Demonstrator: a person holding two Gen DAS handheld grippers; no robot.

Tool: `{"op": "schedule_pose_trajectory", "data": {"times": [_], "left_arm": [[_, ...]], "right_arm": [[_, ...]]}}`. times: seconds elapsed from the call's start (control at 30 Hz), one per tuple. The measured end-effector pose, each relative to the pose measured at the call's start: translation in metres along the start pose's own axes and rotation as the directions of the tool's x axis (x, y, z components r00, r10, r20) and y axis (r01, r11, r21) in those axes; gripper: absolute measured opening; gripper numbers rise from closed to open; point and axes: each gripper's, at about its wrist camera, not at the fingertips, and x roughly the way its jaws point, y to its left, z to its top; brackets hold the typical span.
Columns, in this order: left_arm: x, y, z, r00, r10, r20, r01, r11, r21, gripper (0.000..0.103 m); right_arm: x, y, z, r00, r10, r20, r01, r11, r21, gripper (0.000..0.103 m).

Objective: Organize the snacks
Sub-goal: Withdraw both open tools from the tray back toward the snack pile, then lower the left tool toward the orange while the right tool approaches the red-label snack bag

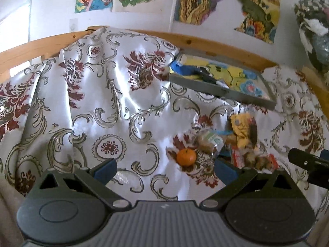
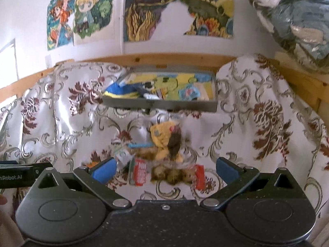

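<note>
Currently one orange [image 1: 186, 157] at 1 o'clock of the left gripper [image 1: 164, 169], several blurred packets [image 2: 164, 154] ahead; right gripper [image 2: 164, 169] level, both spread, empty.

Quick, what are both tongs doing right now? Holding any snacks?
Left tongs: open, holding nothing.
Right tongs: open, holding nothing.

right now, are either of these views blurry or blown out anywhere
Left wrist view: the orange fruit is fairly sharp, the snack packets beside it smeared; glare on the satin cloth. Right wrist view: the snack packets are blurred too; fisheye bends the wooden rail in both.
</note>
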Motion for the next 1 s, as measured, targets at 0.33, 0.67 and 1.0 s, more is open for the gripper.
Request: {"op": "schedule_pose_trajectory", "data": {"times": [0.33, 0.67, 1.0], "left_arm": [[0.018, -0.002, 0.003, 0.991, 0.008, -0.131, -0.006, 1.000, 0.014, 0.103], [0.054, 0.000, 0.013, 0.967, 0.006, -0.255, 0.003, 0.999, 0.033, 0.103], [0.082, -0.005, 0.026, 0.956, 0.000, -0.292, 0.045, 0.988, 0.148, 0.103]], "right_arm": [[0.021, -0.003, 0.000, 0.992, -0.009, -0.127, 0.012, 1.000, 0.024, 0.102], [0.049, -0.012, 0.003, 0.966, 0.034, -0.255, -0.013, 0.997, 0.081, 0.102], [0.085, -0.015, 0.005, 0.919, 0.111, -0.378, -0.087, 0.993, 0.079, 0.102]]}}
